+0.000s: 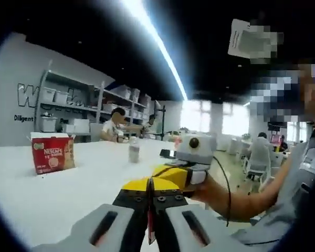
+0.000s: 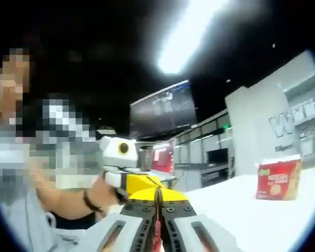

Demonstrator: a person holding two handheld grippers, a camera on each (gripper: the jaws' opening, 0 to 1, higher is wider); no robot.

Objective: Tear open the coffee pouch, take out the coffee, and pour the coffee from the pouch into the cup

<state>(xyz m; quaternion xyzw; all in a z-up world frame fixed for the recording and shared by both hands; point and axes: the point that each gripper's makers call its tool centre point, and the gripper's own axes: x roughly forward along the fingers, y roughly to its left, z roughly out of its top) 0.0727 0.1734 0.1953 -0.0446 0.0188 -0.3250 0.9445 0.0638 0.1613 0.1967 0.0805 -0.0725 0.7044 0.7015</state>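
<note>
My left gripper [image 1: 149, 185] is shut, and a thin red strip, the coffee pouch [image 1: 149, 233] seen edge-on, is pinched between its jaws. My right gripper [image 1: 173, 172] meets it tip to tip from the right, held by a hand [image 1: 216, 190]. In the right gripper view, my right gripper [image 2: 157, 196] is shut on the same red pouch [image 2: 157, 227], and my left gripper [image 2: 140, 184] comes in from the left. Both are raised above the white table [image 1: 68, 199]. A small pale cup or bottle [image 1: 134, 152] stands farther back on it.
A red Nescafe box [image 1: 52, 153] stands open on the table at the left; it is at the right in the other view, red Nescafe box [image 2: 278, 181]. People sit at the table's far end [image 1: 115, 128]. Shelves with bins [image 1: 68, 107] line the wall.
</note>
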